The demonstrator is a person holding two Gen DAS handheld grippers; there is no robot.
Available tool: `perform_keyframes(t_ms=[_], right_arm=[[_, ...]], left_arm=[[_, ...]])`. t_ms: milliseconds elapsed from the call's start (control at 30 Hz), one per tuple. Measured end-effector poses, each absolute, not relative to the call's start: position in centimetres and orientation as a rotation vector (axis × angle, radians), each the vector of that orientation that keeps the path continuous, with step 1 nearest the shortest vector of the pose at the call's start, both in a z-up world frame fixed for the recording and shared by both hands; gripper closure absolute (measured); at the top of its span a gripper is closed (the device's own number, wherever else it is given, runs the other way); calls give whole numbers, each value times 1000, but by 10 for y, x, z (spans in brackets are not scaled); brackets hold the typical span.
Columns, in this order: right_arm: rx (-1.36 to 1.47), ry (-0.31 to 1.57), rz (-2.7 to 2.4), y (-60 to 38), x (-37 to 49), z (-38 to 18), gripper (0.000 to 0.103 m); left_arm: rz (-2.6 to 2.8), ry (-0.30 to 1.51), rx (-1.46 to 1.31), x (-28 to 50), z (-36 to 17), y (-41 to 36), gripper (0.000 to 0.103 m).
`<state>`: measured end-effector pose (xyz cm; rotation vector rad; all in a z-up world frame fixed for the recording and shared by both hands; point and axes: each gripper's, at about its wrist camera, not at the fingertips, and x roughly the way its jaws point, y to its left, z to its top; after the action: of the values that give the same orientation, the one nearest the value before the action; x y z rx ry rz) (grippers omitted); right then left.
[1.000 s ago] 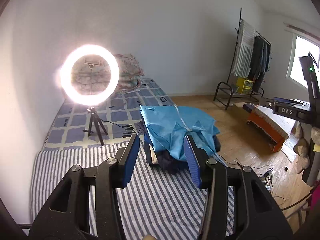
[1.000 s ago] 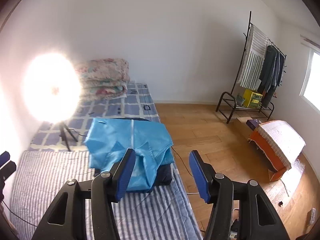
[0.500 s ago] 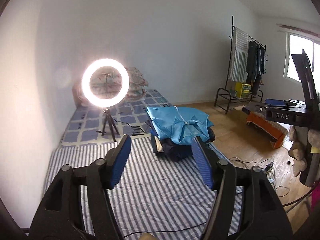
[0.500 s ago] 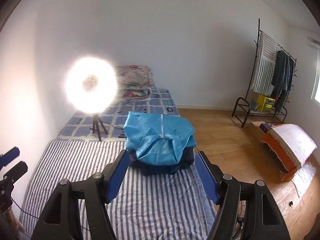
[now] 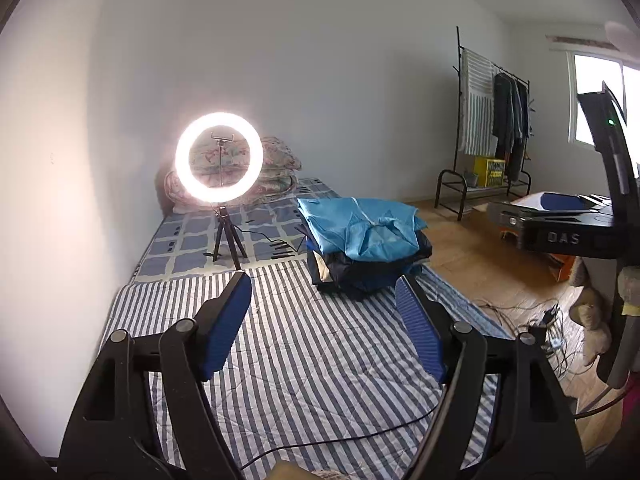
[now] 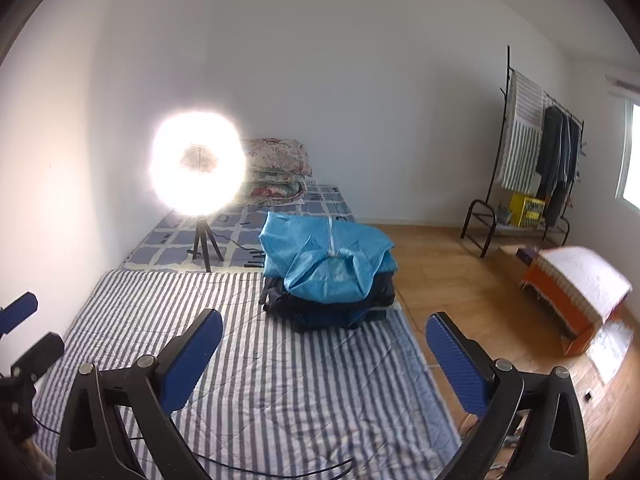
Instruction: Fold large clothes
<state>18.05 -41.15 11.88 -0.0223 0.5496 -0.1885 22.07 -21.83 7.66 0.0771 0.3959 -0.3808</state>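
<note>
Blue garment (image 6: 326, 262): folded, topping a stack of dark clothes (image 6: 332, 308) near the right edge of the striped mattress (image 6: 256, 360), at its far end.
Direction: the stack lies ahead of both tongs, well apart from them; neither looks clearly nearer.
Left tongs (image 5: 322, 326): jaws spread wide, holding nothing.
Right tongs (image 6: 324, 356): jaws spread wide, holding nothing.
Beyond: ring light (image 5: 219, 157) on a tripod stands left of the stack.
Writing: "DAS" reads on a black device (image 5: 562, 236) at the right; nothing else legible.
</note>
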Motion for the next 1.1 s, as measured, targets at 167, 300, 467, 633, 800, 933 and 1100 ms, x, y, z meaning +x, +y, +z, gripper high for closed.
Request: perform_keyframes(t_ms=[167, 300, 467, 633, 800, 933, 1100], right_arm=[[1, 540, -223, -415, 175, 99, 0], [22, 533, -249, -417, 171, 82, 0], [26, 528, -267, -419, 171, 63, 0], [14, 554, -269, -416, 174, 43, 0], [23, 569, -288, -421, 175, 27, 0], [38, 559, -315, -427, 173, 21, 0], [51, 568, -309, -429, 177, 18, 0]], left_arm=[[-398, 407, 84, 214, 62, -225, 21], [-385, 408, 130, 213, 51, -232, 15], [-383, 437, 97, 221, 41, -227, 13], [-369, 473, 105, 232, 30, -227, 13], [-353, 491, 118, 233, 20, -230, 8], [-335, 482, 110, 235, 14, -229, 0], [-336, 499, 133, 236, 7, -234, 0]])
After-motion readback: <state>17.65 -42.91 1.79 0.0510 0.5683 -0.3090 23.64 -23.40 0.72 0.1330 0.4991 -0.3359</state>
